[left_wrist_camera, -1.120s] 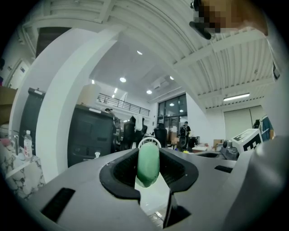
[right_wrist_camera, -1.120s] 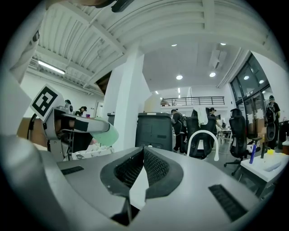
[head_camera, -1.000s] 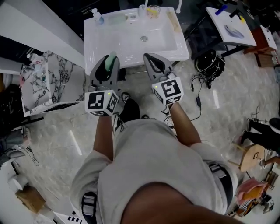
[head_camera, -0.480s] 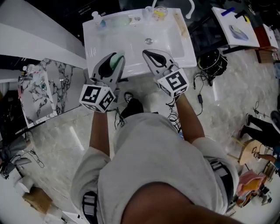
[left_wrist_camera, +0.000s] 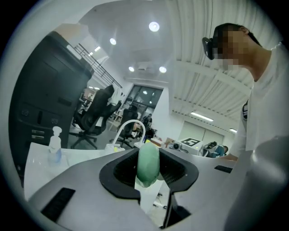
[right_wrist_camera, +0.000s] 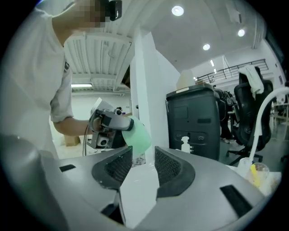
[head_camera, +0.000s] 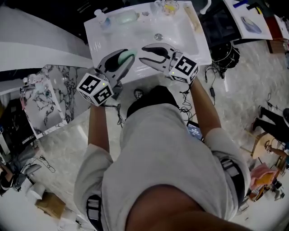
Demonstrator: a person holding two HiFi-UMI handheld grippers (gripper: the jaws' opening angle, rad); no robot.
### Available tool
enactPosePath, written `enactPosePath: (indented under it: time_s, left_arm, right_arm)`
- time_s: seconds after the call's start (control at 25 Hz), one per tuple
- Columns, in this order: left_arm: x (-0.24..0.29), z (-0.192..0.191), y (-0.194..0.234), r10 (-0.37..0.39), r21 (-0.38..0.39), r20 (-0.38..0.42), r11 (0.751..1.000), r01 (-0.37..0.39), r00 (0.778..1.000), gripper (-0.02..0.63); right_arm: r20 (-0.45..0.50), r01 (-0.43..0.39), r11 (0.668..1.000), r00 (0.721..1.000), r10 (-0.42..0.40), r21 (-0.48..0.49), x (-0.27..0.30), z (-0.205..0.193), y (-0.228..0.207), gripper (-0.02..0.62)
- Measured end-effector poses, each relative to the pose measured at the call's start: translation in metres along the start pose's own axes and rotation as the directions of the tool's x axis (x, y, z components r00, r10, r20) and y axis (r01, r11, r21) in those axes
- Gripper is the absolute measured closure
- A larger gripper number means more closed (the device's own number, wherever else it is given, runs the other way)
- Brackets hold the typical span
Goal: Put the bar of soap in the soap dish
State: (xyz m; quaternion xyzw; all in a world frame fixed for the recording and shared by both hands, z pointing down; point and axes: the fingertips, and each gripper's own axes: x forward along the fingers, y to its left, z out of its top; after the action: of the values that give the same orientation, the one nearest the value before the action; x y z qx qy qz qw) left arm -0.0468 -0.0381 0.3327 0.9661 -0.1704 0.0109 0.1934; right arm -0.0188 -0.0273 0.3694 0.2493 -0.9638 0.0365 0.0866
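Green oval soap bar (left_wrist_camera: 148, 163), pinched in left claw (head_camera: 129, 55), wants a level carry to the pale green soap dish (head_camera: 123, 18) at twelve o'clock; empty right claw (right_wrist_camera: 143, 155) has just spread.

The white sink (head_camera: 178, 29) bears a pump bottle (head_camera: 100, 17), a green soap dish (head_camera: 123, 18) and a cup (head_camera: 170, 6) along its back.

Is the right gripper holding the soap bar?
No: the right gripper, its jaws just opening, stands empty, while the left gripper clamps the soap bar.
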Motion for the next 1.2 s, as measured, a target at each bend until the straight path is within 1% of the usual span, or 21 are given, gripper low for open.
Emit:
enactPosePath:
  time_s: [0.12, 0.16, 0.28, 0.36, 0.44, 0.52, 0.6, 0.68, 0.76, 0.84, 0.92, 1.0, 1.12, 1.2]
  left_arm:
    - [0.002, -0.004, 0.004, -0.085, -0.034, 0.004, 0.996, 0.085, 0.996, 0.469]
    - [0.003, -0.004, 0.006, -0.112, -0.042, 0.006, 0.993, 0.113, 0.994, 0.469]
    - [0.007, -0.004, 0.008, -0.180, -0.050, 0.006, 0.982, 0.180, 0.984, 0.469]
    - [0.010, -0.003, 0.009, -0.208, -0.039, -0.002, 0.977, 0.208, 0.978, 0.469]
    - [0.016, -0.003, 0.011, -0.235, -0.027, -0.017, 0.972, 0.234, 0.972, 0.469]
    - [0.023, -0.004, 0.015, -0.256, -0.024, -0.033, 0.966, 0.256, 0.966, 0.469]
    - [0.030, -0.005, 0.024, -0.259, -0.031, -0.044, 0.966, 0.258, 0.965, 0.469]
    - [0.038, -0.004, 0.037, -0.240, -0.033, -0.054, 0.970, 0.239, 0.969, 0.469]
    - [0.048, -0.004, 0.052, -0.208, -0.026, -0.069, 0.978, 0.207, 0.976, 0.469]
    - [0.057, -0.006, 0.066, -0.176, -0.015, -0.083, 0.984, 0.175, 0.981, 0.466]
    - [0.066, -0.008, 0.080, -0.137, -0.010, -0.088, 0.991, 0.137, 0.987, 0.459]
    - [0.073, -0.009, 0.094, -0.081, -0.017, -0.085, 0.997, 0.080, 0.993, 0.438]
    - [0.079, -0.014, 0.112, -0.008, -0.054, -0.058, 0.999, 0.005, 0.998, 0.407]
    - [0.080, -0.016, 0.121, 0.030, -0.109, -0.022, 0.994, -0.032, 0.999, 0.394]
  right_arm:
    - [-0.004, -0.133, 0.991, 0.991, 0.133, 0.035, 0.013, -0.006, 0.007, 0.422]
    - [-0.011, -0.165, 0.986, 0.986, 0.165, 0.033, 0.017, -0.006, 0.006, 0.410]
    - [-0.021, -0.224, 0.974, 0.974, 0.225, 0.038, 0.027, -0.006, -0.002, 0.399]
    - [-0.008, -0.281, 0.958, 0.959, 0.282, 0.056, 0.031, -0.005, -0.005, 0.394]
    - [0.010, -0.346, 0.936, 0.938, 0.346, 0.068, 0.034, -0.004, -0.007, 0.396]
    - [0.009, -0.403, 0.913, 0.915, 0.403, 0.056, 0.038, -0.001, -0.009, 0.407]
    - [-0.005, -0.436, 0.899, 0.900, 0.436, 0.042, 0.043, -0.001, -0.014, 0.429]
    - [-0.011, -0.443, 0.896, 0.896, 0.443, 0.043, 0.048, -0.003, -0.026, 0.436]
    - [-0.014, -0.438, 0.897, 0.898, 0.440, 0.050, 0.053, -0.007, -0.041, 0.445]
    - [-0.035, -0.427, 0.903, 0.903, 0.429, 0.045, 0.055, -0.013, -0.055, 0.454]
    - [-0.046, -0.401, 0.915, 0.914, 0.403, 0.047, 0.059, -0.018, -0.067, 0.457]
    - [-0.028, -0.356, 0.931, 0.933, 0.359, 0.074, 0.065, -0.020, -0.079, 0.459]
    - [-0.038, -0.297, 0.953, 0.953, 0.299, 0.055, 0.070, -0.029, -0.093, 0.459]
    - [-0.042, -0.258, 0.965, 0.965, 0.259, 0.038, 0.072, -0.030, -0.099, 0.459]
